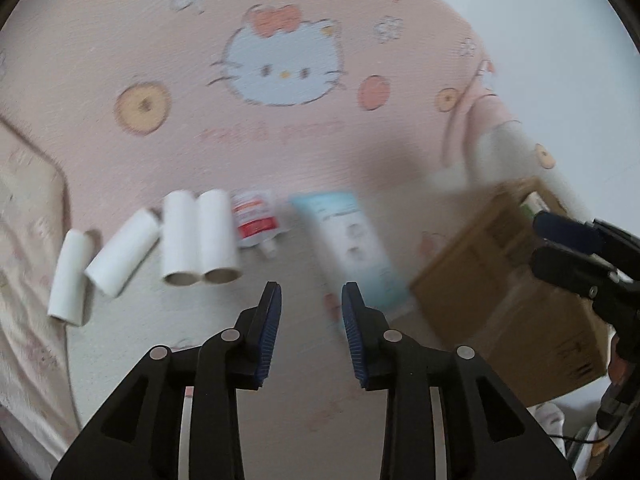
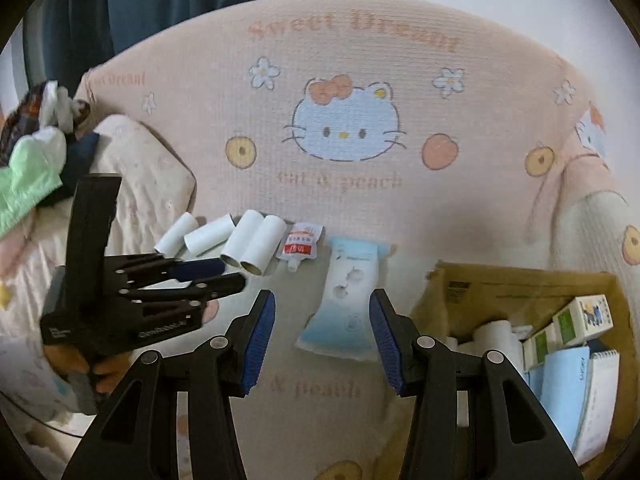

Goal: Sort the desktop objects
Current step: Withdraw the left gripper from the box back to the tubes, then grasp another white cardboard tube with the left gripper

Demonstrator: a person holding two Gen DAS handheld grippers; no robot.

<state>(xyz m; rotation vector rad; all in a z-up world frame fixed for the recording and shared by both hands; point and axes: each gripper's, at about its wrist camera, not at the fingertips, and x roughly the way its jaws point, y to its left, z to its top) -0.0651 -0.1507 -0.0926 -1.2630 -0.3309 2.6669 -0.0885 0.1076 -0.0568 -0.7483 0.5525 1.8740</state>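
Note:
Several white cardboard tubes [image 1: 200, 236] [image 2: 252, 246] lie in a row on the pink cat-print blanket [image 1: 280, 140]. Right of them lie a small red-and-white spouted pouch [image 1: 256, 222] [image 2: 300, 246] and a long light-blue packet [image 1: 352, 244] [image 2: 348, 300]. My left gripper [image 1: 311, 300] is open and empty, just short of the tubes and the packet; it also shows in the right wrist view [image 2: 230, 276]. My right gripper [image 2: 322, 312] is open and empty, with the blue packet ahead between its fingers; it shows at the right edge of the left wrist view [image 1: 538, 236].
An open brown cardboard box [image 1: 508, 276] [image 2: 520, 292] stands at the right, holding white tubes, small green-and-white cartons [image 2: 576, 320] and notebooks [image 2: 580, 384]. A pale pillow [image 2: 140, 168] and a heap of clothes [image 2: 32, 160] lie at the left.

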